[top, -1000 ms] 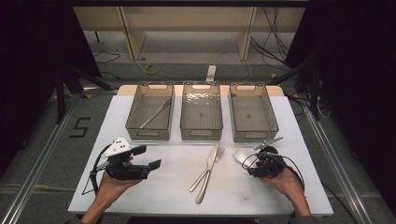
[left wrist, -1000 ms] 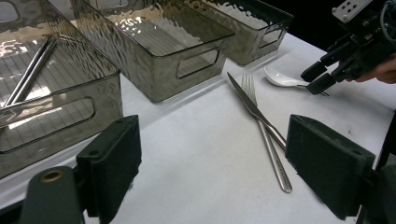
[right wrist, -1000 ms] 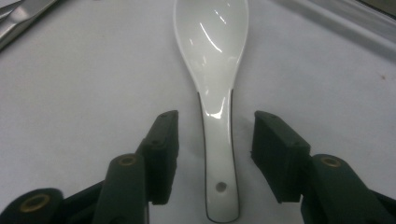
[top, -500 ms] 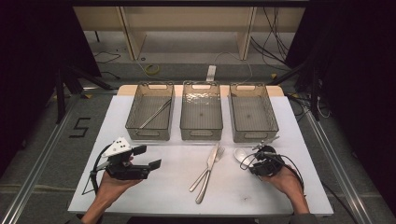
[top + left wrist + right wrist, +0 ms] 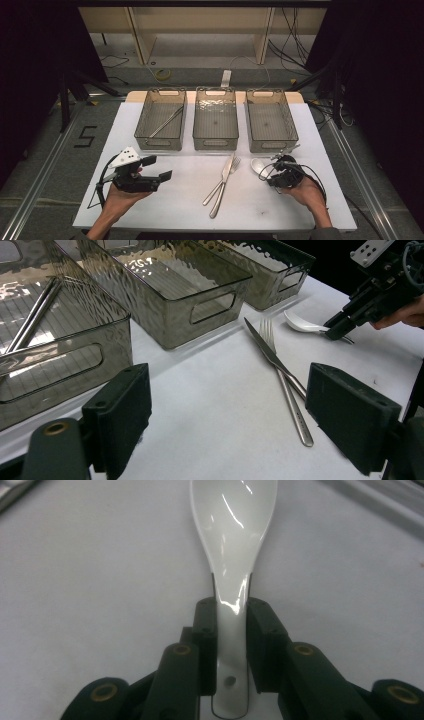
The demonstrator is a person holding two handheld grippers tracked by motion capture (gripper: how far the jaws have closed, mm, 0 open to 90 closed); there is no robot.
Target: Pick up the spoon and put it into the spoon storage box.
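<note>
Right tongs [image 5: 232, 625] closing on white spoon [image 5: 232, 540] handle; high view: bowl visible

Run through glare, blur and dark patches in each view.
High view: the white table is evenly lit, its surroundings fall to black. Left gripper view: rippled glare on the bins, near jaws soft, knife sharp. Right gripper view: bright streaks on the white spoon, whose handle sits between the right gripper pads; jaws have just been closing; the top corners are blurred.
</note>
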